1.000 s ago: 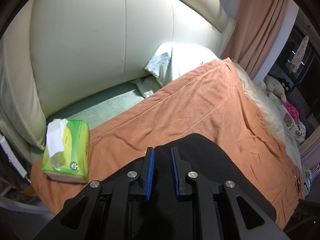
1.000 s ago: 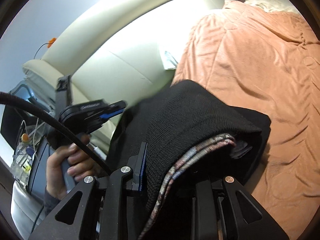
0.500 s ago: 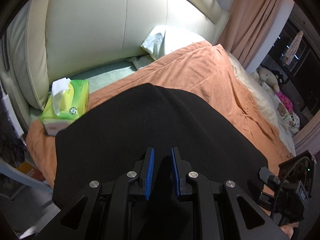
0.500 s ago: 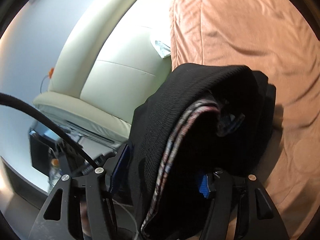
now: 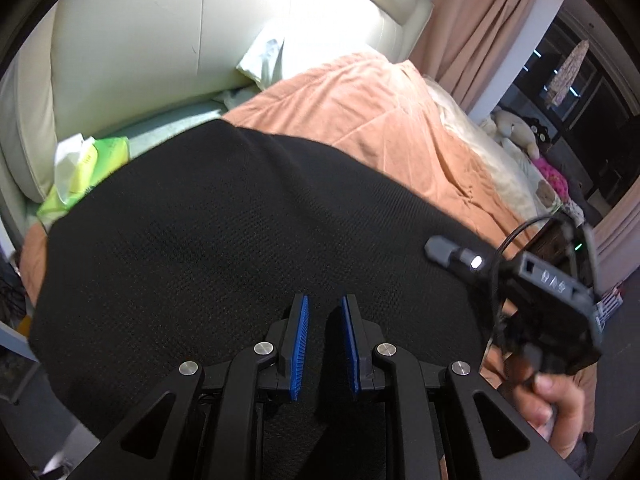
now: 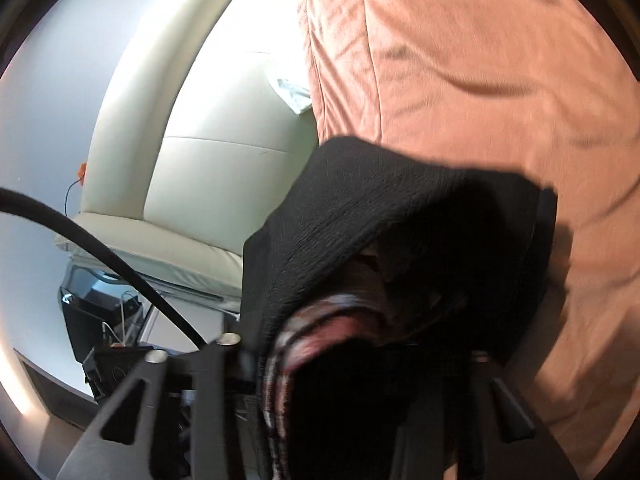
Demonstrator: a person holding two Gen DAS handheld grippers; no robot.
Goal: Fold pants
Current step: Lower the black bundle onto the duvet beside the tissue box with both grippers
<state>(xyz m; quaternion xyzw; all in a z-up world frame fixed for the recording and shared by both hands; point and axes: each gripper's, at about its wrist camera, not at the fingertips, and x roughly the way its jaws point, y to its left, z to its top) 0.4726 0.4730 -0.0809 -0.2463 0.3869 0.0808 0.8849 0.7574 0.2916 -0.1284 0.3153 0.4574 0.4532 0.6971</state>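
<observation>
While the blue-padded fingers [image 5: 299, 347] of the left gripper [image 5: 323, 346] stand only a narrow gap apart, black cloth of the pants [image 5: 224, 232] sits between them, so they look pinched on the fabric. From that grip the pants spread out wide and flat across the orange bedspread [image 5: 372, 108], covering most of the near bed. Over on the right gripper [image 6: 352, 360], the fingers are closing, with a thick folded bundle of the pants [image 6: 360, 200] between them, striped inner waistband showing; blur and cloth hide the pads, so whether they press yet, I cannot tell. In the left view a hand [image 5: 556, 404] holds that right gripper's handle at the pants' right edge. Beyond the black cloth, a green tissue pack [image 5: 80, 168] peeks out at the left, a white pillow [image 5: 264, 56] leans on the cream headboard [image 5: 132, 28], and pink curtains [image 5: 480, 20] hang beyond.
</observation>
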